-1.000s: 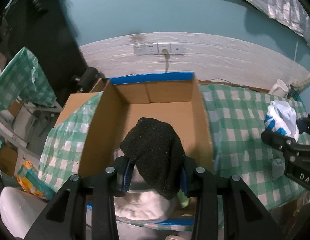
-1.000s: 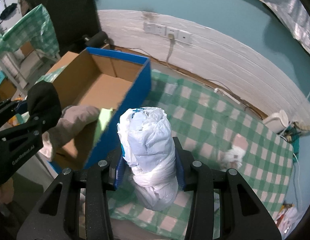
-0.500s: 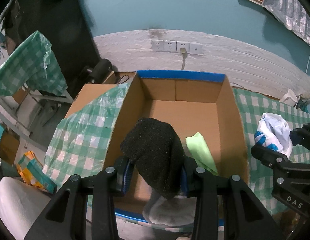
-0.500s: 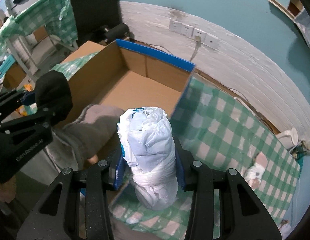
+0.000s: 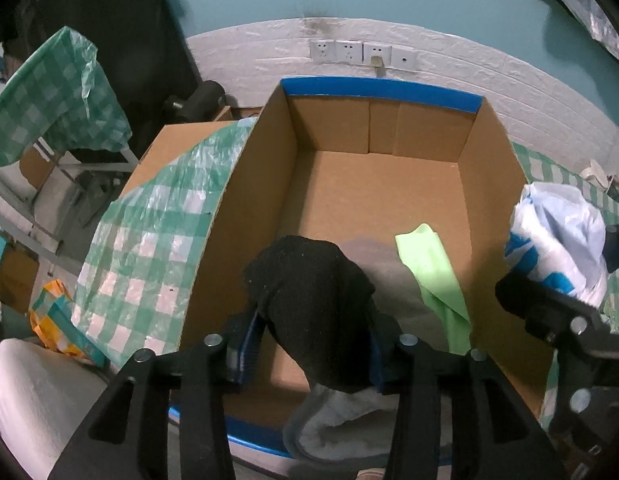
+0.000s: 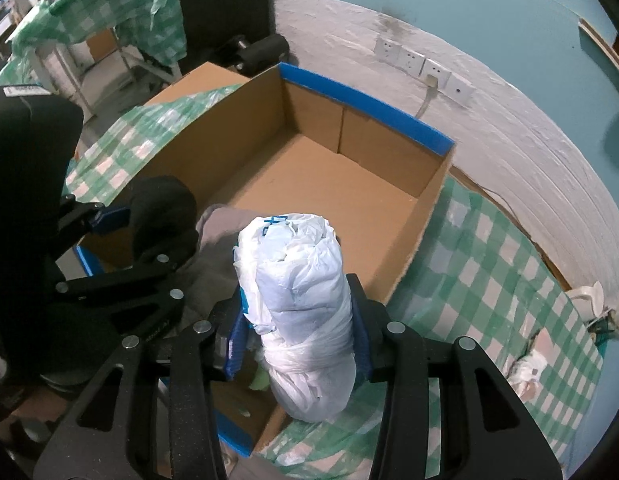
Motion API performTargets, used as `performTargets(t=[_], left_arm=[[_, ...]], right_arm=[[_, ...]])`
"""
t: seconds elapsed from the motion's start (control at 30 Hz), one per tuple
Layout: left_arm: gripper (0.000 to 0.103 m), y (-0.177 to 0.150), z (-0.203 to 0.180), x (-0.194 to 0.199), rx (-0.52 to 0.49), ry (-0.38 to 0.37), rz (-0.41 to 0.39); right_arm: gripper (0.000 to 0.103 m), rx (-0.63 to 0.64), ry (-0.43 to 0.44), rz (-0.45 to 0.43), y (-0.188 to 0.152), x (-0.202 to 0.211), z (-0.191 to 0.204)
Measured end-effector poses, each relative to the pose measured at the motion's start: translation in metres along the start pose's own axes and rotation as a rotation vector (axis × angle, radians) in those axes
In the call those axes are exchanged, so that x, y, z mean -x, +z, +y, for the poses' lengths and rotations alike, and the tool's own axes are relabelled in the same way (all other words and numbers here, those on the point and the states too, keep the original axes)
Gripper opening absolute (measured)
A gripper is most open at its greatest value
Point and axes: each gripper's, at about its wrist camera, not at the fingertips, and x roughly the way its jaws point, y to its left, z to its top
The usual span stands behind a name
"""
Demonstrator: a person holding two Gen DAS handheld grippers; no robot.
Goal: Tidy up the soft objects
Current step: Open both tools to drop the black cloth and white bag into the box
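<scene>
We see our left gripper (image 5: 313, 354) as matte black, faintly speckled plastic; its two arms are broad, angular plates with triangular cut-outs, each carrying round silver screw heads near the knuckles; the fingers (image 5: 249, 346) end in blue ribbed pads. Our right gripper (image 6: 295, 334) is built the same way: black plates, triangular openings, silver screws set in pairs along each arm, blue ridged pads (image 6: 234, 340) on the inner faces. Seen from the side in the right wrist view, the left gripper's black arm bears small pale lettering too blurred to read, and its blocky black housing carries a white label on top.
</scene>
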Motion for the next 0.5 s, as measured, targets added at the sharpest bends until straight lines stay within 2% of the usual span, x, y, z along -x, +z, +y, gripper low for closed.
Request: performTargets(t=[0.07, 0.1, 0.3, 0.5], left_arm=[[0.074, 0.000, 0.003, -0.001, 0.010, 0.025, 0.004], [0.078, 0.000, 0.004, -0.001, 0.011, 0.042, 0.002], [0.080, 0.000, 0.016, 0.004, 0.039, 0.055, -0.002], [0.080, 0.002, 0.013, 0.016, 0.022, 0.071, -0.031]], right_arm=[[0.049, 0.007, -0.003, 0.004, 0.000, -0.003, 0.001], [0.054, 0.007, -0.008, 0.004, -0.001, -0.004, 0.001], [0.055, -0.005, -0.010, -0.002, -0.001, -0.003, -0.002], [0.056, -0.019, -0.026, -0.019, -0.005, 0.005, -0.011]])
